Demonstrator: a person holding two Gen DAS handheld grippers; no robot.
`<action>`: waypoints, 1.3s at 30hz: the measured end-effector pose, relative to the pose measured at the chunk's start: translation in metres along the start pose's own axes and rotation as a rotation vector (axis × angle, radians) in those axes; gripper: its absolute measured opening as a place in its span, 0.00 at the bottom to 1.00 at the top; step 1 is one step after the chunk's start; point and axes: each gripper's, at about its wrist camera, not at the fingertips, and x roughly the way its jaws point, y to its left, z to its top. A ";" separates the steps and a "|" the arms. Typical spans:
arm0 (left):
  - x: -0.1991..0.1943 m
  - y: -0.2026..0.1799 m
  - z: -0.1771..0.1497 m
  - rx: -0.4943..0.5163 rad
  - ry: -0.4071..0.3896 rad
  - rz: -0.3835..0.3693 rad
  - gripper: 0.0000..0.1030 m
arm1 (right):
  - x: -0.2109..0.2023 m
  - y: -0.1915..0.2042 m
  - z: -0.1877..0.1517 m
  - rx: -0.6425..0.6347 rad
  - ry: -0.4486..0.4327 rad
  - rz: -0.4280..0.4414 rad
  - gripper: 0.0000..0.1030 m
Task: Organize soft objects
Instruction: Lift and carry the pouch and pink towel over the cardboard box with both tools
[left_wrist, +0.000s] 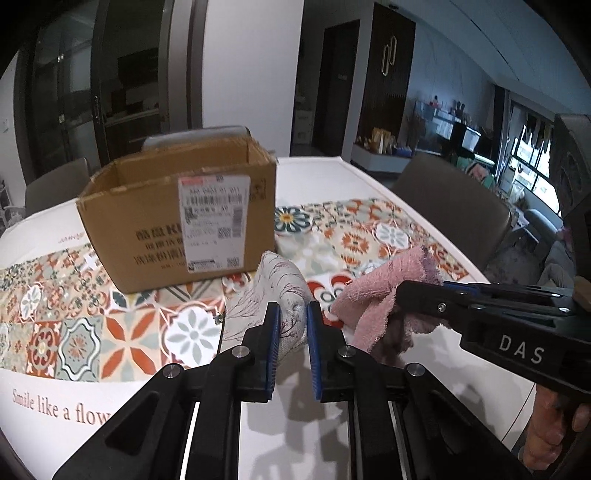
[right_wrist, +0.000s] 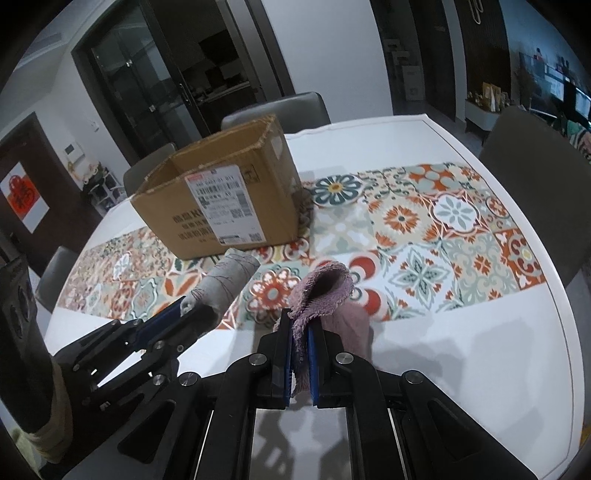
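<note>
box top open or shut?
Open. The cardboard box has no flaps over its top; both views show its inner walls. Contents cannot be seen.

White table (right_wrist: 461, 347) bears a tile-patterned runner (right_wrist: 424, 236) and open cardboard box (right_wrist: 221, 192)

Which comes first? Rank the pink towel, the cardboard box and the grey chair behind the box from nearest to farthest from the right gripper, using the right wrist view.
1. pink towel: pinched between the pads of the right gripper.
2. cardboard box: ahead and to the left, on the patterned table runner.
3. grey chair: beyond the table's far edge, behind the box.
</note>
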 end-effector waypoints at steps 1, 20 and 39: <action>-0.002 0.001 0.002 -0.003 -0.008 0.003 0.15 | -0.001 0.003 0.003 -0.004 -0.007 0.004 0.08; -0.052 0.035 0.043 -0.024 -0.168 0.052 0.15 | -0.022 0.051 0.047 -0.076 -0.135 0.067 0.08; -0.076 0.074 0.080 -0.026 -0.299 0.115 0.15 | -0.041 0.100 0.096 -0.138 -0.309 0.096 0.08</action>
